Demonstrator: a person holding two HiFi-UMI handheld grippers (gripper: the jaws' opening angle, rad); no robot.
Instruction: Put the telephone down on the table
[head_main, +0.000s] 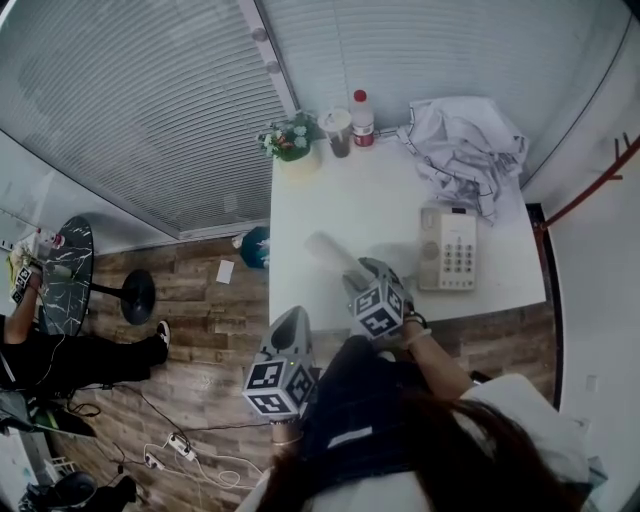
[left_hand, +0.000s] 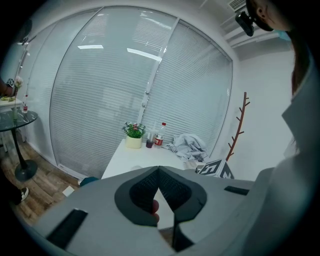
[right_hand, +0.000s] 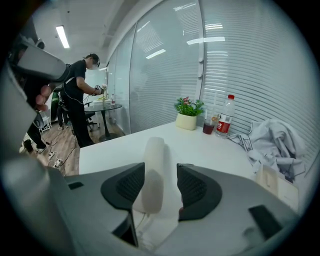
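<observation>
Telephone handset (right_hand: 152, 175), white plastic and long, sits between the spread jaws of the right gripper (right_hand: 161, 169) and points toward 12 o'clock. Its left side is against the left pad, and a strip of table shows between it and the right pad, so nothing pinches it. It is at the near edge of the white rectangular table (head_main: 380, 200); I cannot tell whether it rests on the top. The left gripper (left_hand: 159, 170) is off the table at 7 o'clock, its jaws pressed together at the tips, empty. The beige keypad telephone base (head_main: 447, 248) is at 3 o'clock of the handset. At the far edge, around 12 o'clock, stand a small potted green plant (head_main: 290, 140), a clear cup of dark drink (head_main: 338, 130) and a red-capped plastic bottle (head_main: 362, 118). A crumpled white cloth (head_main: 465, 150) lies at 1 o'clock.
</observation>
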